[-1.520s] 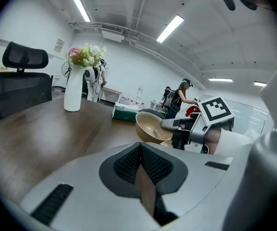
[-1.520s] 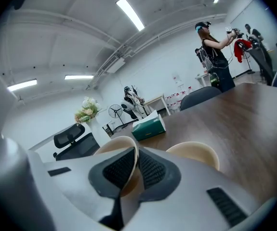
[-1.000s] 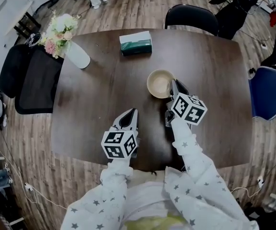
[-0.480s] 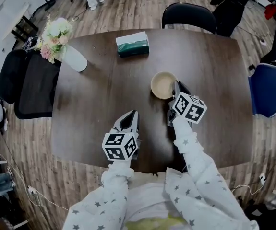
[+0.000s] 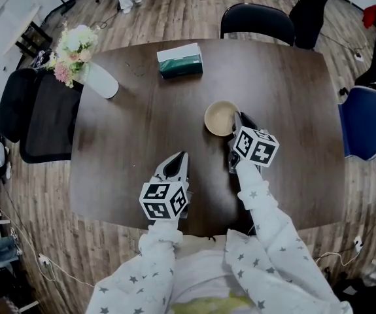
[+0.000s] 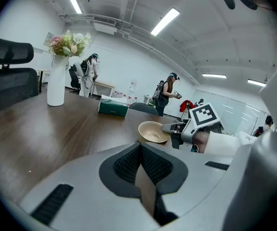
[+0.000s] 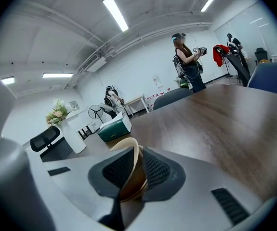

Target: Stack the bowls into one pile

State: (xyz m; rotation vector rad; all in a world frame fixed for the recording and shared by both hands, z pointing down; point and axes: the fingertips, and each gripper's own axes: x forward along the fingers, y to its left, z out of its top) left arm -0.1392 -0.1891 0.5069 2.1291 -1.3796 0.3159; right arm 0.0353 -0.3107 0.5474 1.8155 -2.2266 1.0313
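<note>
A dark wooden tabletop (image 5: 129, 142) stands in a bright office room with a plank floor. Nearest the person, the left tongs (image 5: 178, 157) hover low, pressed together with nothing between them. Just beyond, to their right, the right tongs (image 5: 239, 116) pinch the rim of a beige bowl (image 5: 219, 118) near the tabletop's middle. Farther off are a green tissue box (image 5: 180, 60), a white vase of flowers (image 5: 101, 80) at the far left corner, and a black chair (image 5: 257, 19).
</note>
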